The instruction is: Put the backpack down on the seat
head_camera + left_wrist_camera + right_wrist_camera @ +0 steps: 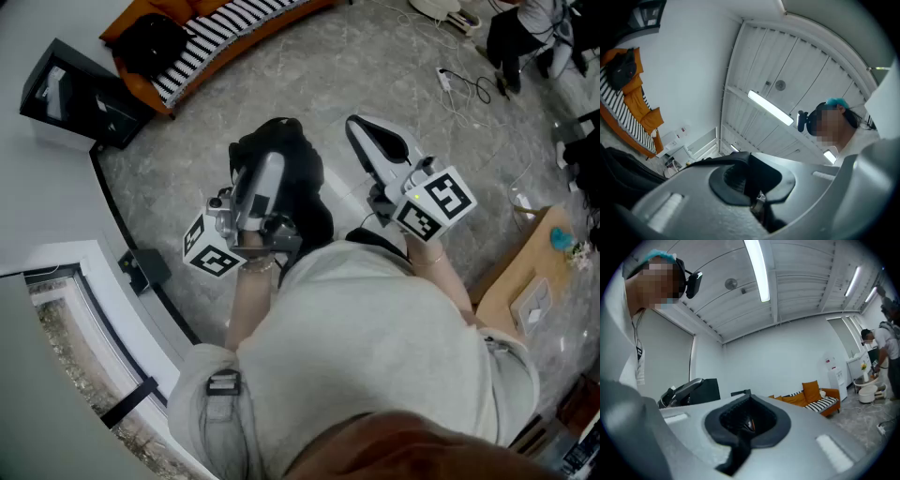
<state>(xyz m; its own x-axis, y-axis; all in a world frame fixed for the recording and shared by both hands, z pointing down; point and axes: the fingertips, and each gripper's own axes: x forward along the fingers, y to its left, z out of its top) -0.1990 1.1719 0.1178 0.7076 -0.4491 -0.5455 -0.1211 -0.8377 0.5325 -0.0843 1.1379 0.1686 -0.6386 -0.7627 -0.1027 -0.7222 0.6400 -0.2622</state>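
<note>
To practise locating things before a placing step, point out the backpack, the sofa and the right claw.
backpack [302,173]: head view, on its black body.
sofa [230,30]: head view, on its striped seat.
right claw [361,131]: head view, at its tips.

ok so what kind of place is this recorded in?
Probably an office lounge or lab break area, indoors. An orange sofa with a striped seat pad stands against a white wall, a water dispenser beside it, a strip light overhead, and a power strip lies on the stone-look floor.
</note>
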